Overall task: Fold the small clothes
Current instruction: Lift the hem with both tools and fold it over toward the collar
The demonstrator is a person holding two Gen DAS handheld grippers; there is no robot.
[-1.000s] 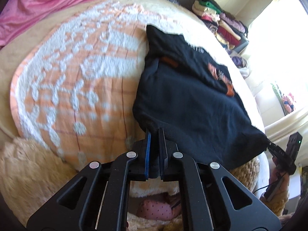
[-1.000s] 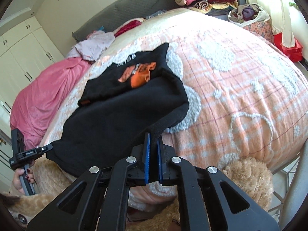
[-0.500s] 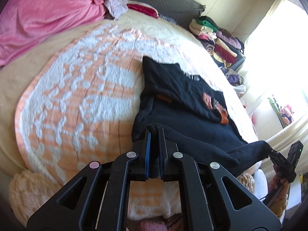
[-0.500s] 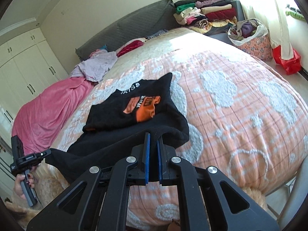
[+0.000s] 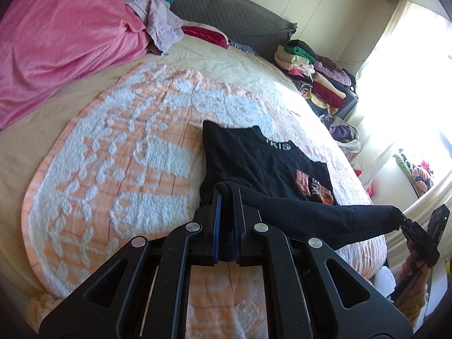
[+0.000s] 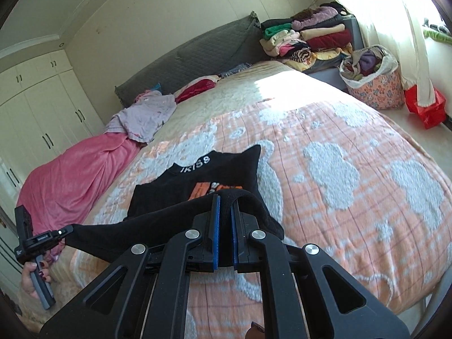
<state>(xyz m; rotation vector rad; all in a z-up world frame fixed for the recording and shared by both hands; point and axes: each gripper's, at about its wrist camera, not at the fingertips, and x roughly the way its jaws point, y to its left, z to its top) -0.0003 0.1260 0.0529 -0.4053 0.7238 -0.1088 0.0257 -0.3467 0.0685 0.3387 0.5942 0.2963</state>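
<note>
Left gripper (image 5: 225,195): jaws clamped on near hem corner of black shirt (image 5: 262,161), now lifted higher off the peach-and-white blanket (image 5: 118,152) than a second ago. Shirt: collar end still flat on the bed, near edge raised and stretched taut between both grippers, folding over the orange print. Right gripper (image 6: 225,199): likewise clamped on the opposite hem corner, risen equally.

Shirt (image 5: 271,166) spread on the bed's quilt (image 5: 127,152), its near hem lifted off and stretched between the left claw (image 5: 226,195) and the right claw (image 6: 224,200). Behind it, at the headboard (image 6: 203,53), a heap of garments (image 6: 144,115) atop a blanket (image 6: 76,175) along the bed's left side. Right of the headboard, stacked folded clothes (image 6: 308,36), a filled basket (image 6: 373,76) just before them on the floor.
</note>
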